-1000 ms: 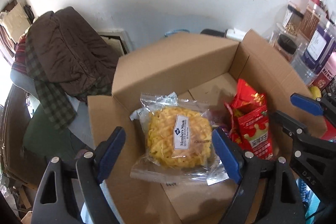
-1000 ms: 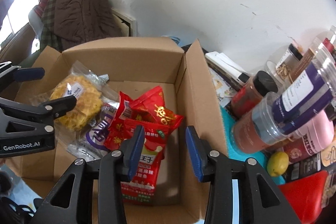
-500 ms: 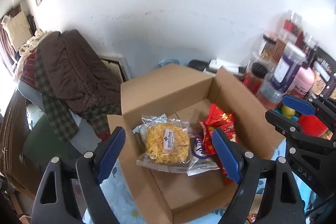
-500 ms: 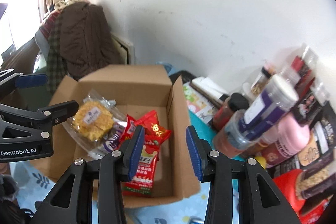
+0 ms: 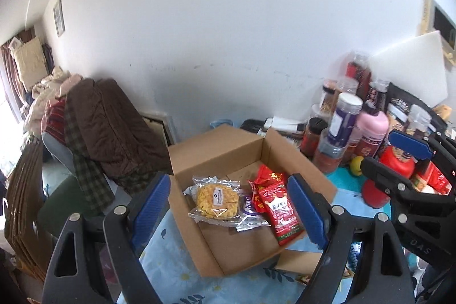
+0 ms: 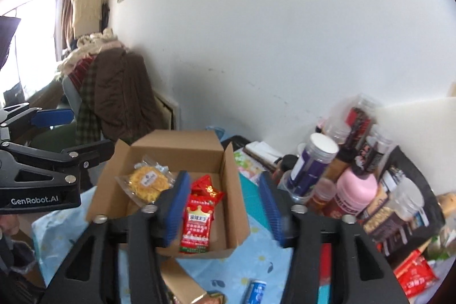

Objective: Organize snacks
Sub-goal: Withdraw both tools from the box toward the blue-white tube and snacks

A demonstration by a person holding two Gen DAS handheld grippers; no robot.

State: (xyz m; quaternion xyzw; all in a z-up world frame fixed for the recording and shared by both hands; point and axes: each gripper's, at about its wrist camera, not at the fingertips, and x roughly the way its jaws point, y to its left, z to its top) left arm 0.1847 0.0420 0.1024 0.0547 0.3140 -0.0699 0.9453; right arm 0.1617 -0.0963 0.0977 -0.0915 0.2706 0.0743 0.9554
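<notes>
light: daylight from window (image 6: 31, 47), blown out | wall (image 5: 228, 33): evenly bright, grey shadow low | edges: fisheye bend, dark corners | blur: right gripper (image 6: 225, 204) smeared

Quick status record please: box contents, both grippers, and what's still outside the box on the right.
box: open cardboard box on a blue flowered cloth
in box: yellow pastry in clear wrap, red snack packets, a purple-printed packet between them
left gripper: open, empty, above the box
right gripper: jaws just opened wider, nothing between them
outside, right: crowd of jars and bottles, small yellow fruit
</notes>
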